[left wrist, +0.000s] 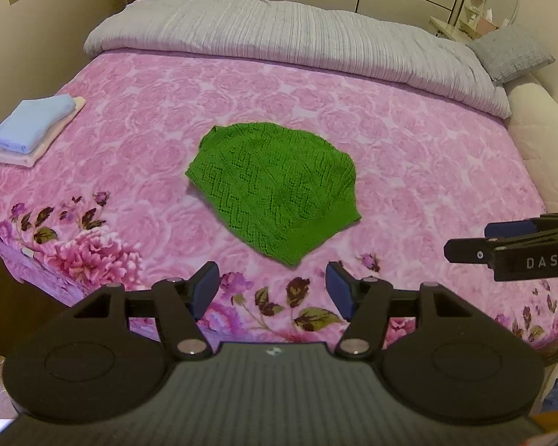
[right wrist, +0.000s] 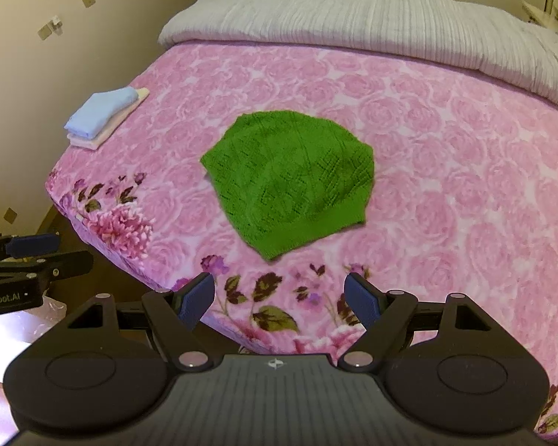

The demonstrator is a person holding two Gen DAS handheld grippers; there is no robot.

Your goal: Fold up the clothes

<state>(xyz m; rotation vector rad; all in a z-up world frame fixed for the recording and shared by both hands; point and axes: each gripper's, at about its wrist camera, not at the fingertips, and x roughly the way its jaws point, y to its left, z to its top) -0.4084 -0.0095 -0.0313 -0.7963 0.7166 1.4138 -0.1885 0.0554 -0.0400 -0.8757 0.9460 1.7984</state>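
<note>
A green knitted garment lies folded into a compact shape in the middle of the pink floral bedspread. My left gripper hovers open above the bed's near edge, short of the garment, with nothing between its blue pads. My right gripper is likewise open and empty, a little back from the garment's ribbed hem. Each gripper shows at the side of the other's view, the right one and the left one.
A stack of folded clothes, light blue on pale pink, sits near the bed's left edge. A grey rolled duvet lies along the far side, with a grey cushion at far right. Walls stand left.
</note>
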